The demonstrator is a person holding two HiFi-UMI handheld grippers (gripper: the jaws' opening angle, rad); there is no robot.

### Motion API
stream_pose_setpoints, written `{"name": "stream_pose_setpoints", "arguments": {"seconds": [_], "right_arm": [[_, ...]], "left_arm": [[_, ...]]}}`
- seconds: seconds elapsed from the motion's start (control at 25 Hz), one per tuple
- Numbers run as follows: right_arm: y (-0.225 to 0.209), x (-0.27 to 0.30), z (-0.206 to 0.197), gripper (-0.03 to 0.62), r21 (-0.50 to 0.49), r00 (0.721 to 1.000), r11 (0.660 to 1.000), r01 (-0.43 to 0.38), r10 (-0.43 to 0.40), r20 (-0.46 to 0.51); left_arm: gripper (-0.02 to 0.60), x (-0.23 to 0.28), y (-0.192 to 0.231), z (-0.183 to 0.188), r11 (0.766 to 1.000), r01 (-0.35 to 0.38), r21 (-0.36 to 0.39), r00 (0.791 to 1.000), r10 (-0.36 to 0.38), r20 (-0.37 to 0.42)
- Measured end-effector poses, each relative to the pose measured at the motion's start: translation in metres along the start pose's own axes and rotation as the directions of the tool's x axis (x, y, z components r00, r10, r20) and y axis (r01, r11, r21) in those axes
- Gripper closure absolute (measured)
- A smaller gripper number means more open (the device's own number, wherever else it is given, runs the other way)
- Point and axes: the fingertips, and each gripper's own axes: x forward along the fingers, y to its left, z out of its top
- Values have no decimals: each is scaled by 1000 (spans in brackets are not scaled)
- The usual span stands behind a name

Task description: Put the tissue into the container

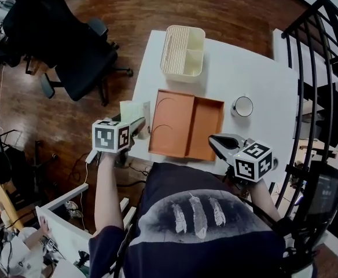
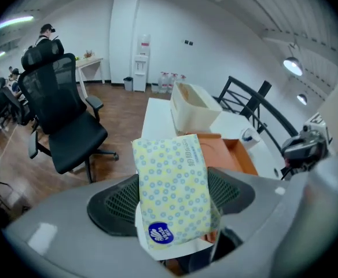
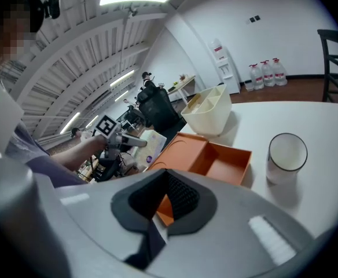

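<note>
Left gripper [image 1: 139, 125]: fingers [image 2: 114, 204] were closed on the tissue pack [image 2: 172, 190], one on each flank. The pack stood up between them, tilted a little, its round logo sticker at the end nearest the camera. In the head view the pack sat at the fingertips, at the left edge of the worktop [image 1: 256, 74] and seemingly clear of it.

Step, as judged: pick done, carry in hand, nothing placed yet.

Just right of the left fingers lay the orange box [image 1: 186, 123], open, two shallow halves, both empty. Ahead of the fingers and further right stood the cream container [image 1: 183, 54], ribbed, with dividers. Which of the two the task means could not be settled. The cream bin seemed likelier.

Next move would call for a reach forward and right over the orange box, pack kept above the cream rim, then lowering into a compartment and letting go.

Left forearm [image 1: 105, 196] ran bare and fairly straight from the body, with the gripper pointing forward and right, roughly level.

A white cup [image 1: 242, 106] stood ahead of the right gripper [image 1: 214, 141], apart from it. The right fingers were together, or all but, and held nothing. They hovered at the near right corner of the orange box, pointing left and forward, elbow tucked close to the body.
</note>
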Motion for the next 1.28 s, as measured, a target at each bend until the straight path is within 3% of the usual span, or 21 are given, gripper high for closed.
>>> {"name": "stream_pose_setpoints", "arguments": {"seconds": [0.12, 0.24, 0.32, 0.36, 0.4, 0.48, 0.52, 0.56, 0.6, 0.68, 0.76, 0.96, 1.12, 1.28], "right_arm": [[-14, -8, 0, 592, 11, 1000, 1000, 17, -17, 15], [-25, -20, -1, 592, 32, 999, 999, 32, -33, 41], [-30, -29, -3, 592, 42, 998, 998, 45, -47, 52], [-34, -33, -4, 591, 49, 997, 997, 54, -56, 56], [-39, -38, -6, 592, 59, 996, 996, 62, -66, 62], [-48, -47, -8, 592, 83, 994, 994, 75, -81, 77], [-51, -50, -8, 592, 91, 993, 993, 80, -88, 84], [-53, -53, -9, 592, 94, 992, 992, 84, -93, 90], [-55, -56, -9, 592, 93, 991, 992, 89, -97, 94], [-57, -62, -12, 591, 89, 990, 992, 95, -103, 96], [-60, -70, -17, 592, 95, 990, 991, 95, -105, 96], [-67, -85, -33, 592, 124, 991, 988, 92, -103, 84], [-73, -92, -38, 591, 124, 994, 989, 77, -86, 71], [-77, -93, -39, 592, 112, 996, 992, 58, -65, 55]], "left_arm": [[201, -23, -40, 31, 997, 28, 74, 994, -36, 106], [202, -36, -71, 53, 992, 50, 119, 986, -68, 153], [204, -44, -88, 65, 991, 102, 91, 972, -119, 202], [204, -45, -104, 71, 983, 177, 49, 955, -184, 232], [204, -41, -125, 75, 961, 276, -2, 930, -266, 254], [202, -21, -176, 70, 882, 463, -89, 870, -432, 239], [202, -6, -200, 62, 848, 518, -112, 848, -491, 200], [203, 10, -220, 52, 833, 541, -116, 839, -524, 148], [202, 26, -235, 42, 838, 537, -103, 843, -529, 95], [202, 52, -249, 29, 875, 481, -47, 877, -480, 25], [202, 68, -253, 25, 907, 420, -1, 907, -420, 5], [195, 98, -251, 23, 948, 316, 28, 949, -315, -23], [190, 111, -252, 13, 970, 239, 43, 970, -237, -50], [166, 108, -262, 15, 970, 232, 77, 973, -230, -35]]}}
